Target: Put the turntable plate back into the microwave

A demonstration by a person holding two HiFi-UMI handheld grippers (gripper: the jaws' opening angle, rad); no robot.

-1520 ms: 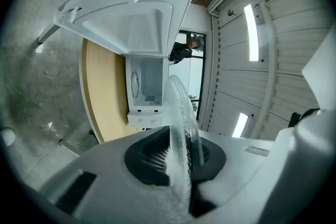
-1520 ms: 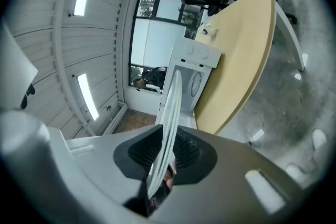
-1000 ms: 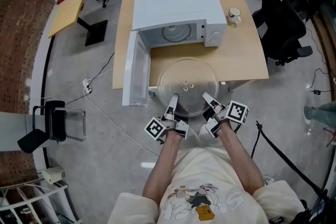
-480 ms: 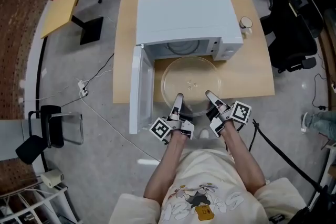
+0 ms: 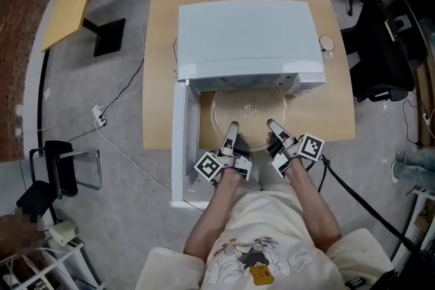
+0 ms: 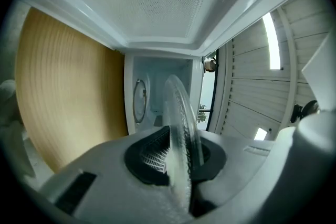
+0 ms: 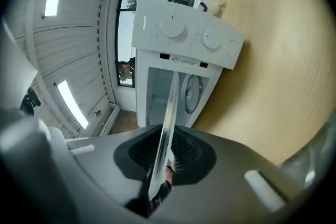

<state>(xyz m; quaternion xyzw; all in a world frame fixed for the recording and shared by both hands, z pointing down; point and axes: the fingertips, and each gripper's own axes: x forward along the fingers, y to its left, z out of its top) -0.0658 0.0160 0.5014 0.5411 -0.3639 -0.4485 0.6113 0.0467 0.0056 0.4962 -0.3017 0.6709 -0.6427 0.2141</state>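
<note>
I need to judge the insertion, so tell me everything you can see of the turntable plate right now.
The turntable plate is a clear glass disc with small moulded bumps at its centre. It lies about level over the table, its near rim clamped by the left gripper and the right gripper. Its far edge is hidden under the front of the open microwave.

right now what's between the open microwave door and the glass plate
Only a bare strip of tan wooden tabletop, shown in the head view, separates the open white microwave door from the round clear glass turntable plate.
</note>
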